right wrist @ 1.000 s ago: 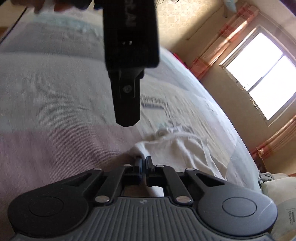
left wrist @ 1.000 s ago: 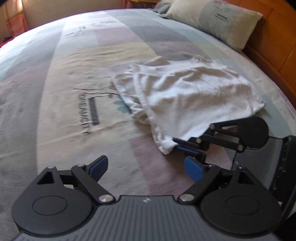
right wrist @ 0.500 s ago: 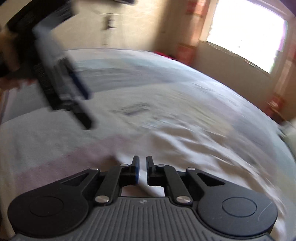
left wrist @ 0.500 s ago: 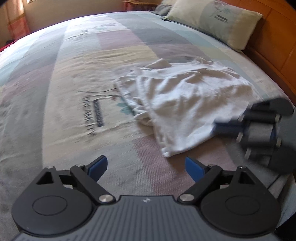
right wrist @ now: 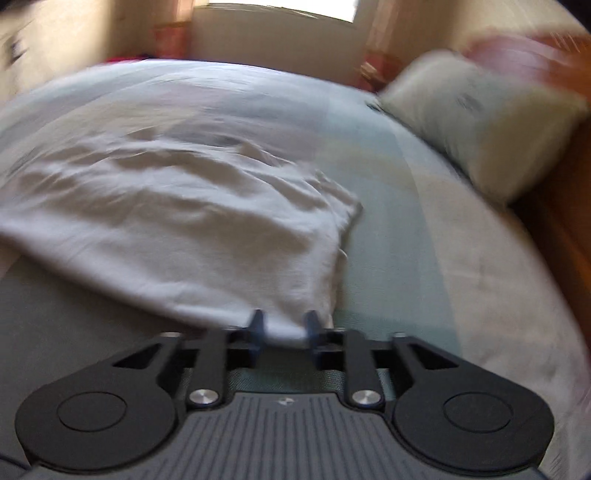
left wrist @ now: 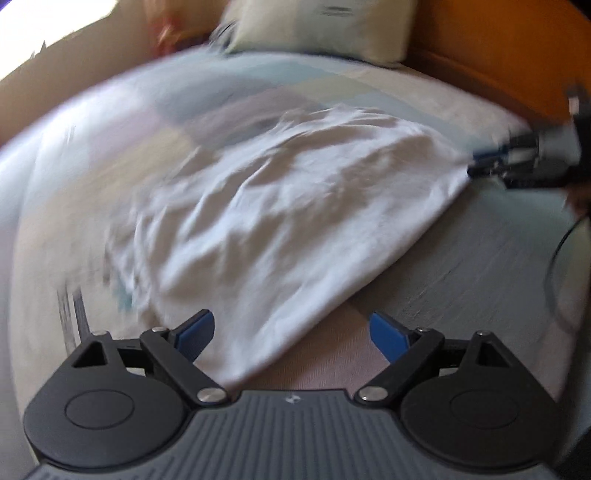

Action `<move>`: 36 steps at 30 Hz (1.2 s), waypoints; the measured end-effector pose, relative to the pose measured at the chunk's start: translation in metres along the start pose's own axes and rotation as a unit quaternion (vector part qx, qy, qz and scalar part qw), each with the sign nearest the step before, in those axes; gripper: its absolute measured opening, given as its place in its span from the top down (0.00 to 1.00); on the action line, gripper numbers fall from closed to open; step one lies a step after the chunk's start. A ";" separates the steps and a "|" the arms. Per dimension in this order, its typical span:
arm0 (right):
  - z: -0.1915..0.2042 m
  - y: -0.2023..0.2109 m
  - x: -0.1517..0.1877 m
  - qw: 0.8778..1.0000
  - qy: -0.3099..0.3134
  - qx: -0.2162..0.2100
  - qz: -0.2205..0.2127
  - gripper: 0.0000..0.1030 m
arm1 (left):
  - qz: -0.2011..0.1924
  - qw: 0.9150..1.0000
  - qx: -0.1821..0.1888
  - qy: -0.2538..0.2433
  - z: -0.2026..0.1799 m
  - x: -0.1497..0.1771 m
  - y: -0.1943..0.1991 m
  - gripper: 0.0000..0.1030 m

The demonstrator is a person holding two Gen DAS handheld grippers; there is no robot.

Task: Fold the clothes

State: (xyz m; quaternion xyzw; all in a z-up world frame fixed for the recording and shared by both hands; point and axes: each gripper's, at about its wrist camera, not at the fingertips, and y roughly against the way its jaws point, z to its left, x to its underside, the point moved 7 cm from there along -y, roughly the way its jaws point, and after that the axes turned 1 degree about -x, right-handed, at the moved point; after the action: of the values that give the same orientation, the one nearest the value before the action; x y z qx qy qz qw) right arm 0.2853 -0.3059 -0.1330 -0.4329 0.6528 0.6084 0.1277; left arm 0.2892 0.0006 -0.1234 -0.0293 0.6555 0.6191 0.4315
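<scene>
A: Where is the white garment [left wrist: 295, 206] now?

B: It lies spread and wrinkled on the bed [left wrist: 480, 258], which has a bedspread with pale colour blocks. One corner of the cloth comes close to the left hand-held gripper [left wrist: 291, 328], and another corner reaches to the far right.

A: Does the left hand-held gripper hold it?

B: No. Its blue fingers [left wrist: 388, 332] stand wide apart. The near corner of the garment lies between them, but I do not see them pressing it.

A: And the right hand-held gripper [right wrist: 282, 328]?

B: In its own view a corner of the garment [right wrist: 166, 206] sits between the two fingers [right wrist: 256, 325], with only a narrow gap left. The picture is blurred, so I cannot tell if the fingers really pinch the cloth. In the left wrist view the same gripper [left wrist: 491, 162] is at the far right corner of the garment, and it touches the cloth there.

A: What else is there?

B: A pale pillow [right wrist: 480, 122] lies at the far end of the bed, beside the wooden headboard [left wrist: 498, 48]. A bright window [right wrist: 280, 5] is on the far wall.
</scene>
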 end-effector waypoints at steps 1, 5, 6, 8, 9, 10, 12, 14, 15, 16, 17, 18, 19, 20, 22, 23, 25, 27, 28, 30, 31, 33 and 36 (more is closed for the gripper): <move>0.011 0.006 -0.002 0.999 0.044 0.002 -0.008 0.41 | -0.006 0.999 -0.018 -0.037 -0.010 -0.002 -0.003 0.11; 0.046 0.008 -0.013 0.978 0.207 0.016 -0.021 0.36 | -0.011 0.979 -0.100 -0.176 -0.048 -0.004 -0.022 0.11; 0.053 0.006 -0.014 0.970 0.240 0.025 -0.016 0.36 | -0.005 0.972 -0.121 -0.200 -0.052 -0.002 -0.028 0.11; 0.064 -0.002 -0.011 0.953 0.298 0.043 -0.008 0.36 | 0.002 0.962 -0.146 -0.231 -0.058 -0.001 -0.038 0.09; 0.069 -0.005 -0.009 0.946 0.322 0.049 -0.010 0.36 | 0.004 0.956 -0.157 -0.246 -0.061 -0.001 -0.043 0.05; 0.074 -0.008 -0.008 0.937 0.345 0.056 -0.015 0.36 | 0.003 0.952 -0.165 -0.258 -0.062 -0.003 -0.045 0.03; 0.086 -0.011 -0.012 0.922 0.382 0.060 -0.029 0.36 | 0.000 0.943 -0.179 -0.282 -0.066 -0.009 -0.049 0.03; 0.098 -0.017 -0.017 0.908 0.413 0.061 -0.043 0.36 | -0.006 0.932 -0.191 -0.307 -0.071 -0.017 -0.057 0.03; 0.104 -0.019 -0.019 0.900 0.428 0.060 -0.050 0.36 | -0.010 0.927 -0.197 -0.320 -0.074 -0.021 -0.061 0.03; 0.109 -0.022 -0.022 0.894 0.441 0.058 -0.059 0.35 | -0.013 0.920 -0.203 -0.335 -0.077 -0.025 -0.065 0.03; 0.112 -0.024 -0.025 0.888 0.452 0.058 -0.066 0.34 | -0.019 0.914 -0.209 -0.349 -0.080 -0.029 -0.069 0.03; 0.114 -0.025 -0.026 0.883 0.460 0.060 -0.072 0.34 | -0.025 0.907 -0.216 -0.361 -0.082 -0.032 -0.072 0.03; 0.115 -0.027 -0.028 0.878 0.468 0.061 -0.078 0.32 | -0.030 0.901 -0.223 -0.372 -0.084 -0.035 -0.076 0.03; 0.116 -0.029 -0.030 0.873 0.476 0.063 -0.084 0.30 | -0.032 0.896 -0.226 -0.381 -0.084 -0.035 -0.077 0.03; 0.111 -0.030 -0.031 0.870 0.479 0.068 -0.088 0.29 | -0.037 0.887 -0.231 -0.398 -0.084 -0.035 -0.080 0.03; 0.106 -0.031 -0.031 0.871 0.478 0.071 -0.088 0.29 | -0.035 0.885 -0.236 -0.400 -0.082 -0.034 -0.079 0.03; 0.092 -0.034 -0.030 0.873 0.473 0.085 -0.080 0.29 | -0.021 0.876 -0.257 -0.408 -0.069 -0.027 -0.079 0.03; 0.072 -0.036 -0.027 0.880 0.459 0.105 -0.067 0.29 | -0.008 0.877 -0.270 -0.397 -0.052 -0.019 -0.077 0.03; 0.061 -0.038 -0.025 0.883 0.452 0.115 -0.061 0.29 | -0.002 0.882 -0.275 -0.384 -0.047 -0.015 -0.075 0.03; 0.048 -0.039 -0.024 0.888 0.438 0.128 -0.054 0.29 | 0.006 0.887 -0.282 -0.366 -0.041 -0.012 -0.073 0.03; 0.044 -0.039 -0.024 0.890 0.433 0.132 -0.053 0.29 | 0.007 0.888 -0.285 -0.360 -0.039 -0.012 -0.073 0.03; 0.050 -0.041 -0.029 0.887 0.439 0.132 -0.060 0.29 | 0.006 0.886 -0.287 -0.364 -0.043 -0.016 -0.075 0.03; 0.066 -0.048 -0.040 0.881 0.450 0.125 -0.075 0.29 | -0.010 0.881 -0.280 -0.382 -0.061 -0.031 -0.084 0.04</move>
State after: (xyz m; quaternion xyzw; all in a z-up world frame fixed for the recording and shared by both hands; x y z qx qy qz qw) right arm 0.3195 -0.2247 -0.1531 -0.6878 0.6765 0.2505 -0.0814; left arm 0.3243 -0.0853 -0.1790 0.0832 0.2385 0.7360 0.6281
